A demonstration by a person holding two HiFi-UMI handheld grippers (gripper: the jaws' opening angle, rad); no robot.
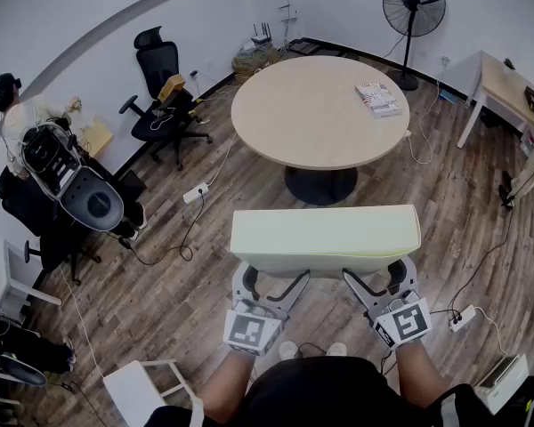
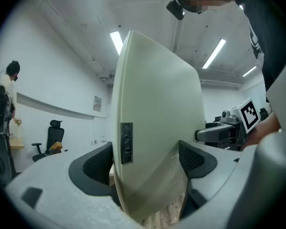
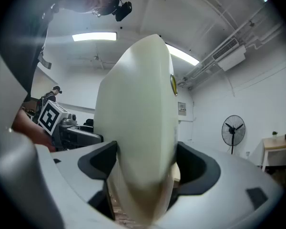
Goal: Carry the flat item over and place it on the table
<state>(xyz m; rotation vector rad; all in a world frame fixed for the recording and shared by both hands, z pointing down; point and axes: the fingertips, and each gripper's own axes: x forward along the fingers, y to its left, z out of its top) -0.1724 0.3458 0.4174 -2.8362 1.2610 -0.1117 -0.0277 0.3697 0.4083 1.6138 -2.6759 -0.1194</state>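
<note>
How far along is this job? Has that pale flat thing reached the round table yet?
Not yet. Done: the flat box is lifted, with the left hand-held gripper and right hand-held gripper each clamped on its near edge. In hand: it hangs over the wood floor, short of the round table. Left: reach the table and set it down on the bare top, clear of the magazine.

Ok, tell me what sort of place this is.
Most likely an office or meeting room: a round table stands in the middle, a black swivel office chair sits by the wall, and a standing fan and a desk are further off.
</note>
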